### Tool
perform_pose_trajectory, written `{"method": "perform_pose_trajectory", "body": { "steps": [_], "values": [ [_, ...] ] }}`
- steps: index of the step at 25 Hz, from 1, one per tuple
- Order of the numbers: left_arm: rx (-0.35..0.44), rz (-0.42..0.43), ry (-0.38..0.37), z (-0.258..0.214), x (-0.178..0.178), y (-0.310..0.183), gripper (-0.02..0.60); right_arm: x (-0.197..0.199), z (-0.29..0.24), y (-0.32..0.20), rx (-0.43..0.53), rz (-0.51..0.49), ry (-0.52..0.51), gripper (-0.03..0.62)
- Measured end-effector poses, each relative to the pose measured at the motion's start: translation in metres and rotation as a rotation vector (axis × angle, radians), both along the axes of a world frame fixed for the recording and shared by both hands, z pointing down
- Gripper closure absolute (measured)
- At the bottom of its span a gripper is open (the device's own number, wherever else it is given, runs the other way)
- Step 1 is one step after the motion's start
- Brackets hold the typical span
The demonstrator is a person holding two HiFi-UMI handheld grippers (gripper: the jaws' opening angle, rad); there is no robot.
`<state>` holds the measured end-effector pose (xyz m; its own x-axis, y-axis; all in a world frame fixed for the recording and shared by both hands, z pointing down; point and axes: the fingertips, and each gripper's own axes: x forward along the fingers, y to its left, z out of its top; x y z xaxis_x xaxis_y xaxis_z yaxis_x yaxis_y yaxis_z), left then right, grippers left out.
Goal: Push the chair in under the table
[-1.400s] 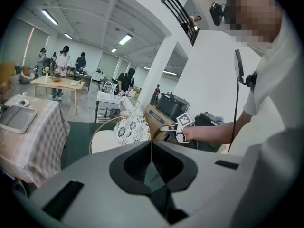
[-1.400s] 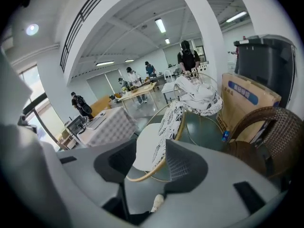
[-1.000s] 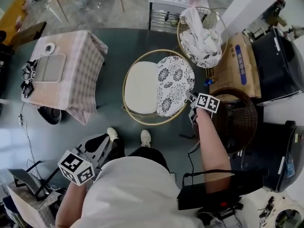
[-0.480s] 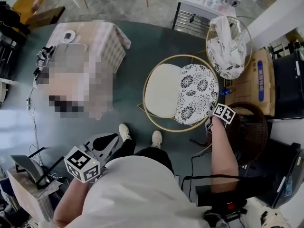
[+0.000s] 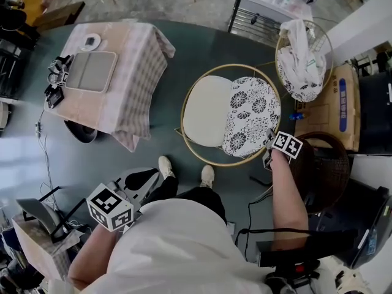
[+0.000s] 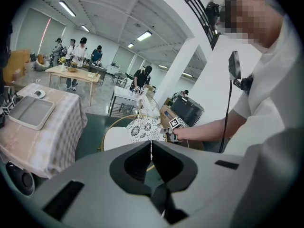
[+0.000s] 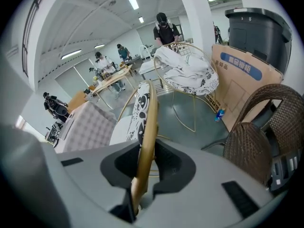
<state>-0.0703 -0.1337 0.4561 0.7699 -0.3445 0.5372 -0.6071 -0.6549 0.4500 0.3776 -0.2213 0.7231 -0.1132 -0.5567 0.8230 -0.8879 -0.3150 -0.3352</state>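
Note:
A round chair with a gold rim [image 5: 184, 103], a white seat and a flower-patterned back cushion [image 5: 248, 118] stands on the dark floor. The table [image 5: 116, 72], under a checked cloth, stands apart to the chair's left. My right gripper [image 5: 269, 147] is at the rim's right side, behind the cushion. In the right gripper view the gold rim [image 7: 148, 122] runs between the jaws of the right gripper [image 7: 142, 172], which are shut on it. Low at the left, my left gripper [image 5: 144, 179] is held in the air by the person's legs, its jaws [image 6: 151, 148] shut on nothing, pointing toward the chair [image 6: 142, 127].
A second gold chair [image 5: 303, 51] heaped with white cloth stands behind the first. A wicker chair [image 5: 321, 164] and a cardboard box [image 5: 334, 109] crowd the right side, with a black bin [image 7: 259, 30] beyond. A tray [image 5: 90, 71] lies on the table. People stand at far tables.
My right gripper has closed on the chair's gold rim, where a second ago it stood open beside it. The left gripper has drifted a little.

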Motion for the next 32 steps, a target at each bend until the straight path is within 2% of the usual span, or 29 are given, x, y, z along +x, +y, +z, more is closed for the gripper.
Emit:
{"method": "perform_pose_trajectory", "body": {
  "steps": [9,17,32],
  "values": [
    [0.011,-0.017,0.016,-0.003,-0.031,-0.015,0.568,-0.09,0.001,-0.052,0.005,0.016,-0.034,0.525],
    [0.007,-0.048,0.02,0.0,-0.079,-0.024,0.568,-0.165,0.002,-0.084,0.014,0.048,-0.057,0.525],
    [0.016,-0.04,0.021,0.003,-0.157,-0.027,0.568,-0.269,0.002,-0.112,0.027,0.052,-0.086,0.519]
  ]
}}
